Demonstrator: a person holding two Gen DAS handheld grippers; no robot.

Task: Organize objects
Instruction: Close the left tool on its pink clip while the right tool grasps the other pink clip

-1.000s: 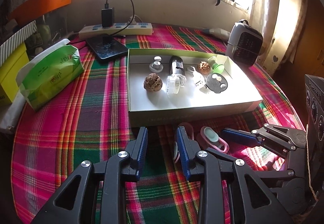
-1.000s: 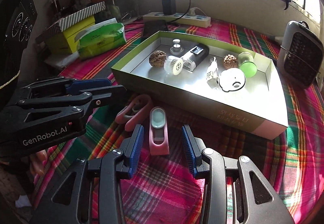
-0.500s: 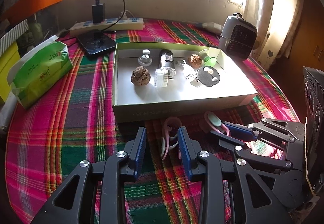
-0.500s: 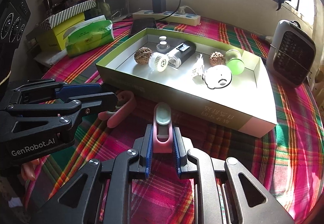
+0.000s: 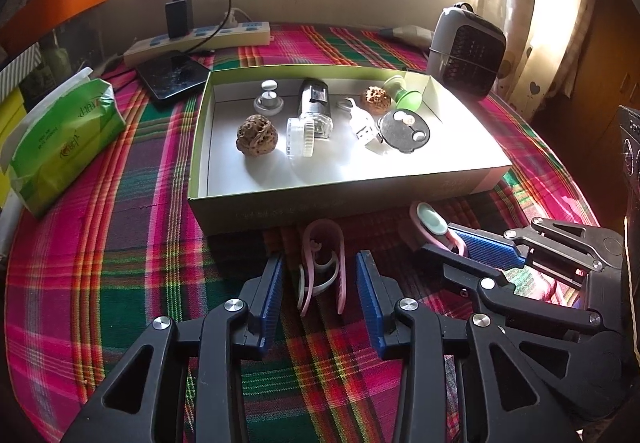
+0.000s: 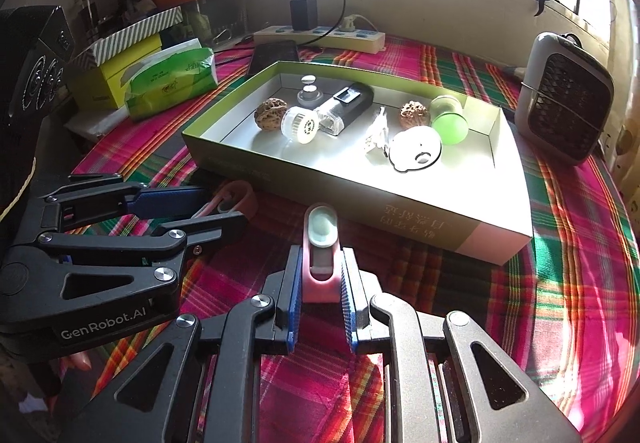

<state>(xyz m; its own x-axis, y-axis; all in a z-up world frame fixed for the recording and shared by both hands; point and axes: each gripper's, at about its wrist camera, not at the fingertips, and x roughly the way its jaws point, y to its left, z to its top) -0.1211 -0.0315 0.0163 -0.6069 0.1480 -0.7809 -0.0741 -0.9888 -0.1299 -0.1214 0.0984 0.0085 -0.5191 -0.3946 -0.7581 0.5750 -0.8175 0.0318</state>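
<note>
A: Starting far left: green tissue pack on the plaid tablecloth, well apart from the action. Not part of it, by the look.

B: Moving in: open box, already stocked. Walnut at its left, clear cap and a dark-topped bottle mid-box, then a small white piece, a second walnut, a round black lid, a green-based thing at the far right corner.

A: So most of the tidying looks done?

B: Judging by that, yes. Two strays left, both on the cloth just in front of the near wall of the box.

A: First stray?

B: Pink clip, lying flat between the blue pads of the left gripper. Jaws released, a clear gap on each side, nothing gripped yet.

A: And further right?

B: Pink case with a pale oval window, clamped in the right gripper. Pads pressed against both its flanks, window end pointing toward the box. Off the cloth or not, hard to say from here.

A: Remaining work, then?

B: Probably a lift over the near wall and a drop onto the bare floor of the box at its front. Then the same for the clip, once squeezed.

A: Beyond the box?

B: Small heater at far right, power strip along the back. Likely staying put.
</note>
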